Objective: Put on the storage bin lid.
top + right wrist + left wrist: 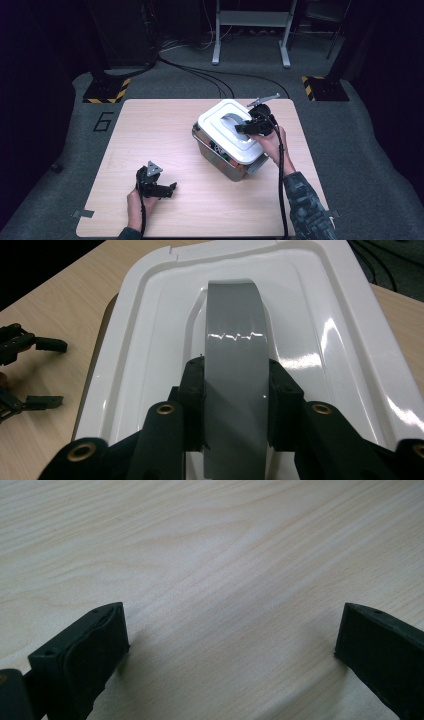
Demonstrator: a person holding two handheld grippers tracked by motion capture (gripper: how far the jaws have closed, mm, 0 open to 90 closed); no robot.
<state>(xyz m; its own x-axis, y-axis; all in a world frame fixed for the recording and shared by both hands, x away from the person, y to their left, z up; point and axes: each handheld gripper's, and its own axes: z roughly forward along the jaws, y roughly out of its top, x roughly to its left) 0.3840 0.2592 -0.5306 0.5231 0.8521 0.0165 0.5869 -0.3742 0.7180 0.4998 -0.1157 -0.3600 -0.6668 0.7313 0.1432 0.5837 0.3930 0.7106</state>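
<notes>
R gripper (235, 405) clamped on grey handle (234, 340) of white lid (227, 131); bin (220, 159) not opened yet. L gripper (167, 190) spread, idle on table (150, 130).

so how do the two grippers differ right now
The right gripper is shut on the grey handle of the box's white lid; the left gripper is open with nothing between its jaws. The right one is up at the box, the left low over the bare table. Both are black and hand-held.
</notes>
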